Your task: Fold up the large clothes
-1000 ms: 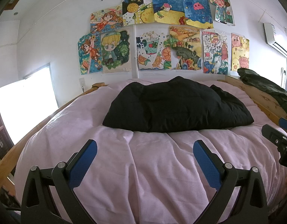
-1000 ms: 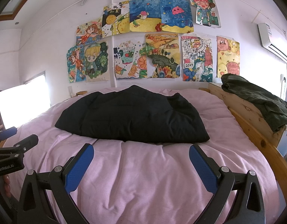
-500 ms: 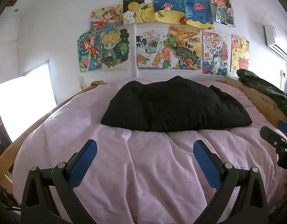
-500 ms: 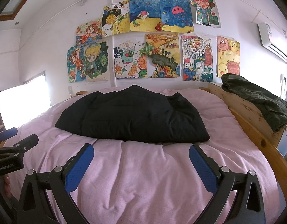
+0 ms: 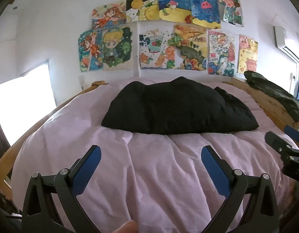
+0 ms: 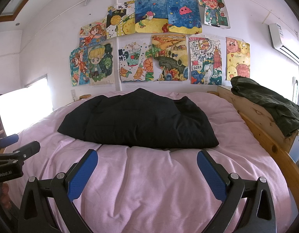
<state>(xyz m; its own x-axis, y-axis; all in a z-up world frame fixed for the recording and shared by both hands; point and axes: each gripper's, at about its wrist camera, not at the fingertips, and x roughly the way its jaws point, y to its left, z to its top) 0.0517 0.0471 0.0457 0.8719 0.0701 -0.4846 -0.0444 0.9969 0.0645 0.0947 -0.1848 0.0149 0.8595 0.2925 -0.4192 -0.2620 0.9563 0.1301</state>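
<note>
Black padded garment (image 5: 178, 108) lay bunched in a low mound on the pink duvet (image 5: 159, 174), toward the far end near the wall, w/ a lumpier fold at its 3 o'clock side. Left gripper (image 5: 151, 161) hovered over the near part of the duvet, jaws spread wide & empty, blue pads (image 5: 85, 172) well short of the garment. Right gripper (image 6: 147, 164) was likewise released, nothing between its fingers, garment's near edge just beyond its tips at 12 o'clock. Each gripper showed in the other's view: right one at 3 o'clock in left cam, left one at 9 o'clock in right cam. Dark green clothing (image 6: 270, 104) was draped over the wooden bed frame (image 6: 266, 134) at 2 o'clock, apart from the black garment. Kids' drawings (image 6: 159, 44) covered the wall above; AC unit (image 6: 283, 42) at upper right; bright window (image 6: 23, 108) at 9 o'clock
</note>
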